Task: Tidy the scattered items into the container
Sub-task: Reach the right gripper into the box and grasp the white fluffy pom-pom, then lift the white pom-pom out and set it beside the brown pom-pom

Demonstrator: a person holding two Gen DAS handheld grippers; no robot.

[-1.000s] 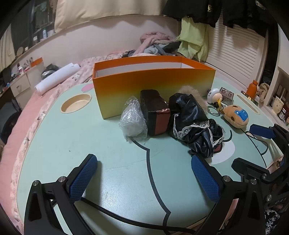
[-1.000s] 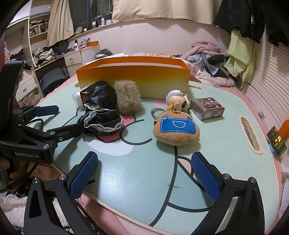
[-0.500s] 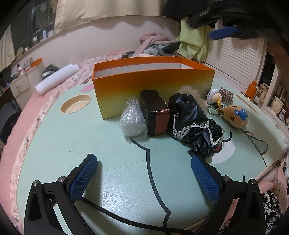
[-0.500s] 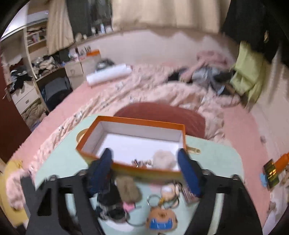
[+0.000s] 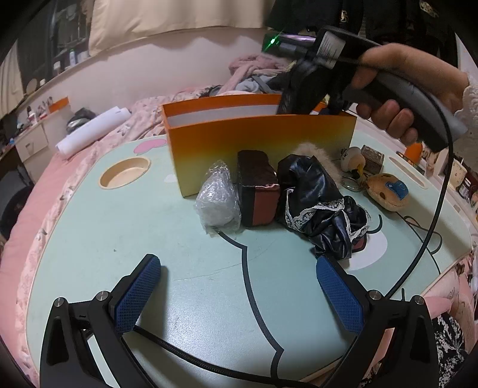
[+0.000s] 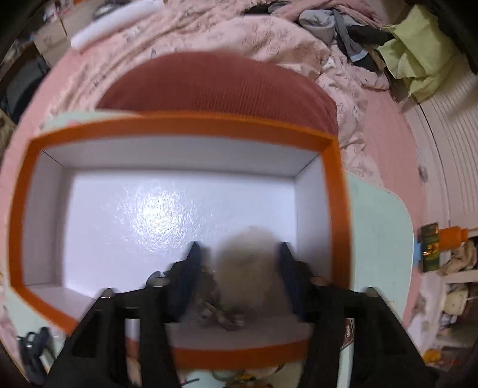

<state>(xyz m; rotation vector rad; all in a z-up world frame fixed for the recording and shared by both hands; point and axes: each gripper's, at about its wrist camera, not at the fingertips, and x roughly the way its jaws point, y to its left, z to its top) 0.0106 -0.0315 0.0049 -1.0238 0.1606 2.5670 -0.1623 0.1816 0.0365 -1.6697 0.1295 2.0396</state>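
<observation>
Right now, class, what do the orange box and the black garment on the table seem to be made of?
Orange box: probably coated cardboard; thin, straight walls, glossy white floor. Black garment: likely faux leather or satin; shiny crumpled folds, white lace trim.

Pink bed (image 5: 155, 104) beyond pale green table (image 5: 125, 238), cream wall (image 5: 149, 68)

We are in a lived-in bedroom: beyond the left gripper (image 5: 236, 286) and the mint cartoon table (image 5: 125, 238) lies a bed with pink floral bedding (image 5: 167, 103), crumpled clothes (image 5: 254, 73) piled behind, dark garments (image 5: 388, 15) hanging above, drawers (image 5: 31, 146) far left.
</observation>
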